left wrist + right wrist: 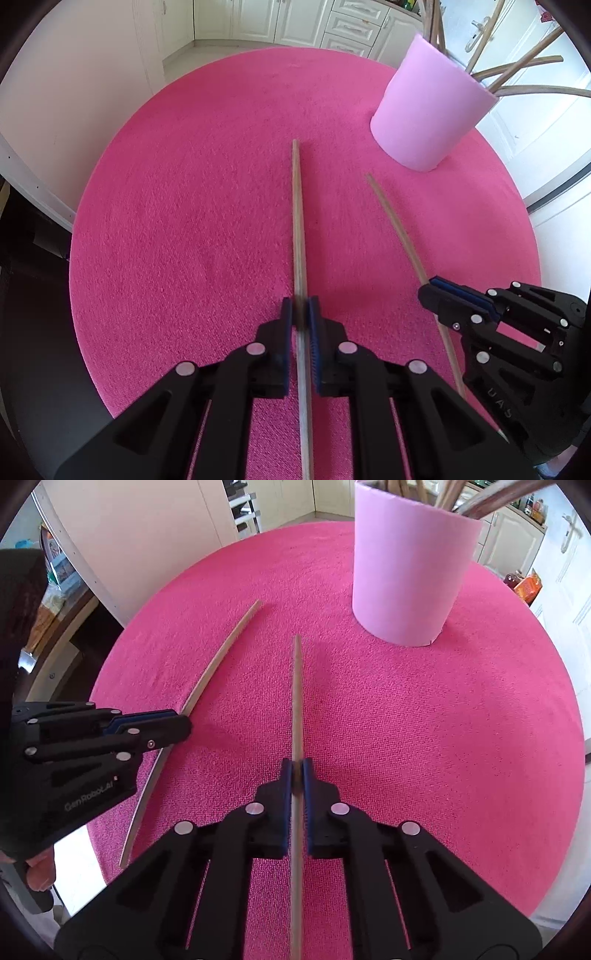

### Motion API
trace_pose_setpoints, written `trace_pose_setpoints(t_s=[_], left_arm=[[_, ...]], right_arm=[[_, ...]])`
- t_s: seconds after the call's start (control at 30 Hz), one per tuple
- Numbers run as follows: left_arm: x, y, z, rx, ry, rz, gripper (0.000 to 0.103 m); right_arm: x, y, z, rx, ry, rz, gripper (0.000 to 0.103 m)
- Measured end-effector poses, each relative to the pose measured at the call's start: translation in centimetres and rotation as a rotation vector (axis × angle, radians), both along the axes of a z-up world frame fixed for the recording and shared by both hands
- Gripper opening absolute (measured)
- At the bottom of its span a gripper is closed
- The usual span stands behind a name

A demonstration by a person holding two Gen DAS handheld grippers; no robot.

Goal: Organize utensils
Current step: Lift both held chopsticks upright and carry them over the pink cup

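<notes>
Both tongs [300,308] [296,770] tight around one chopstick [298,221] [297,694] each.

Bright, even daylight with soft shadows; strong fisheye curvature and dark vignetting at edges; nearest parts slightly blurred.

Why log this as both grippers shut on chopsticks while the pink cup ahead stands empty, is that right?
Not quite: the pink cup is not empty; the right wrist view shows several chopsticks already standing in it. The left gripper and right gripper each clamp one chopstick.
</notes>
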State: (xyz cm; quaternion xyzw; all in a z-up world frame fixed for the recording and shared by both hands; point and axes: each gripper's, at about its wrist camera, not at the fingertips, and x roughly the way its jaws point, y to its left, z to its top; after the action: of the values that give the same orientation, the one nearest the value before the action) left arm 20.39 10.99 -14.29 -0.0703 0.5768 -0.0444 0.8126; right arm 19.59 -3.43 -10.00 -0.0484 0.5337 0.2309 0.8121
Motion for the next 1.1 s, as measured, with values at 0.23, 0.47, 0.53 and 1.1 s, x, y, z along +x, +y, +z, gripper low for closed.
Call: trace_pose_setpoints(t_s=[0.23, 0.47, 0.53, 1.1], left_arm=[[-1.2, -0.5, 1.4, -0.057, -0.150, 0.003, 0.007], [-2.6, -2.0, 4.7, -0.082, -0.353, -0.018, 0.007], [-2.9, -2.7, 5.7, -0.082, -0.417, -0.030, 0.007], [-5.4, -6.0, 10.6, -0.089, -0.786, -0.061, 0.007]], right_arm=[[-1.9, -2.7, 2.8, 0.152, -0.134, -0.015, 0.006], [-2.7, -5.5, 6.4, 0.293, -0.262, -0.045, 0.006], [-2.9, -6.0, 7.3, 0.322, -0.297, -0.055, 0.006], [-4.7, -9.2, 12.2, 0.479, -0.559, -0.099, 0.006]])
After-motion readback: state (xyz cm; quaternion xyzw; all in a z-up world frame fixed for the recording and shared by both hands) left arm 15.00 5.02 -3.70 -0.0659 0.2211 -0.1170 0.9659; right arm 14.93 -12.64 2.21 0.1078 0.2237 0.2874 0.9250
